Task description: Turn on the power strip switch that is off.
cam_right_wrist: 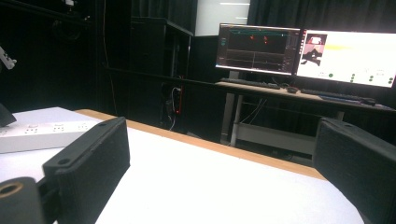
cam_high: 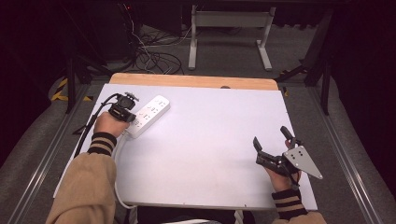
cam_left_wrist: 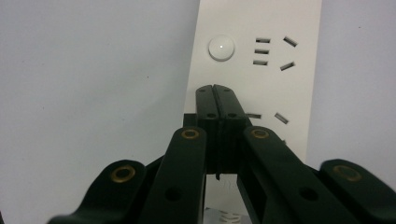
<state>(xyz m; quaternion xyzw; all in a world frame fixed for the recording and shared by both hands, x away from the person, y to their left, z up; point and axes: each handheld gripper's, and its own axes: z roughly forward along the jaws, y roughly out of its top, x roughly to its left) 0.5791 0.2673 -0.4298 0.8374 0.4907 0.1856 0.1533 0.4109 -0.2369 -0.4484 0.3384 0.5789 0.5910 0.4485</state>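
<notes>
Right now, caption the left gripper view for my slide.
Shut left gripper poised over a white power strip, just below its round button.

Looks like a lab or recording studio setup, not anyone's home. Black curtains (cam_right_wrist: 56, 56) hang all round, and two monitors (cam_right_wrist: 259, 49) on a desk (cam_right_wrist: 280, 91) show graphs plus what's probably a camera feed. Cables (cam_high: 154, 58) sprawl over grey carpet, hazard tape (cam_high: 60, 88) marks the floor, and the white-topped table (cam_high: 210, 140) sits between rails.
</notes>
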